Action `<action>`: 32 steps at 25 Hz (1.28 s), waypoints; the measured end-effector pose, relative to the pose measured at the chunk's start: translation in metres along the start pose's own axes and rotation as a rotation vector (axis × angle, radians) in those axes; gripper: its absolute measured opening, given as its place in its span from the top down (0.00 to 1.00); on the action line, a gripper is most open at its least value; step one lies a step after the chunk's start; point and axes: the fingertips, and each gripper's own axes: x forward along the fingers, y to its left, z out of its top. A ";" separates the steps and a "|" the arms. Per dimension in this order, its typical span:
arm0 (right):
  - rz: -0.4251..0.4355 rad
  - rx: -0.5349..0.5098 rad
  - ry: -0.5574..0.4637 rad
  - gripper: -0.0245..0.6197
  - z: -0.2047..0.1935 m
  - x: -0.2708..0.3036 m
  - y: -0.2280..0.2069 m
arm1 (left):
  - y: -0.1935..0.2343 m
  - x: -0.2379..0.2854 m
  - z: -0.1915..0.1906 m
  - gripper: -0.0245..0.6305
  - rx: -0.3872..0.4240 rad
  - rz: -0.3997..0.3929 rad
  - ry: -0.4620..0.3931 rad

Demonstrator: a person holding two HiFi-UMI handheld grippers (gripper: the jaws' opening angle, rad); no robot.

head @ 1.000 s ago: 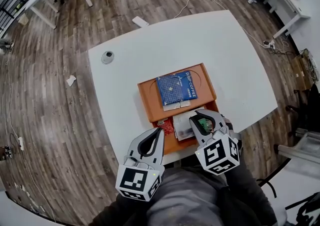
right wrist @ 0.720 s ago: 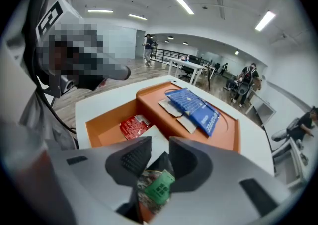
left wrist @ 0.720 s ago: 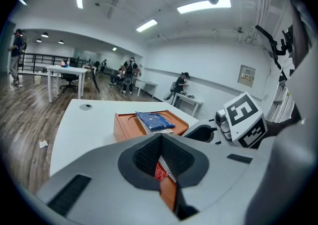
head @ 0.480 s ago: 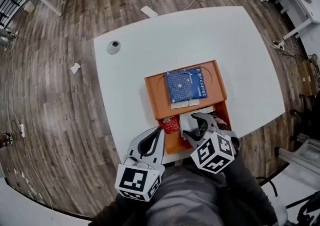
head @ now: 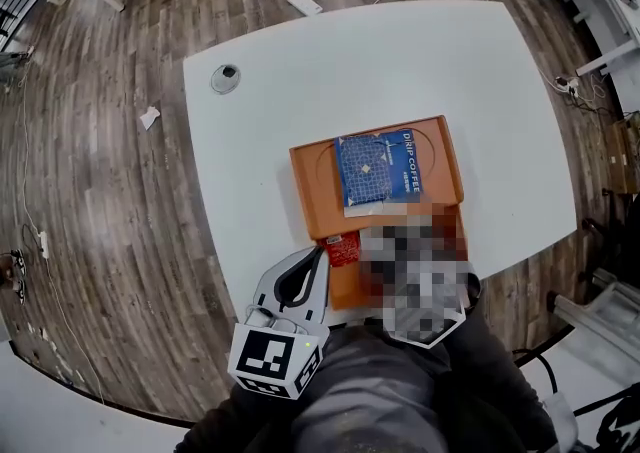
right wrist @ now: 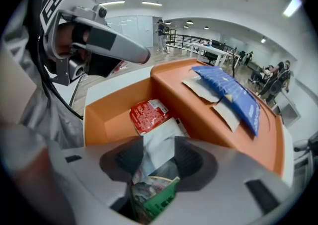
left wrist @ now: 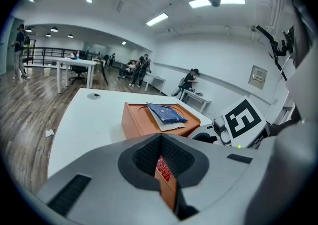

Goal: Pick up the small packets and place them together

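Green pkt [right wrist: 158, 203]: right gripper view only

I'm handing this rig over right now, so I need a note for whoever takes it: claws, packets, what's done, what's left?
Left claw: shut, empty, at the orange tray's near corner.
Right claw: jaws have just been opening. A green packet sits between them, pads seemingly clear of it, over the lower compartment.
Packets: red packet and white packet lie in that compartment. The blue drip coffee packet is on the raised part.
Done: red and white are together.
Left: settle the green one beside them, then probably the blue one.
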 end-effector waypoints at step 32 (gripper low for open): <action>-0.240 -0.063 -0.162 0.89 0.048 -0.066 0.024 | -0.023 -0.054 0.018 0.96 0.088 -0.065 -0.106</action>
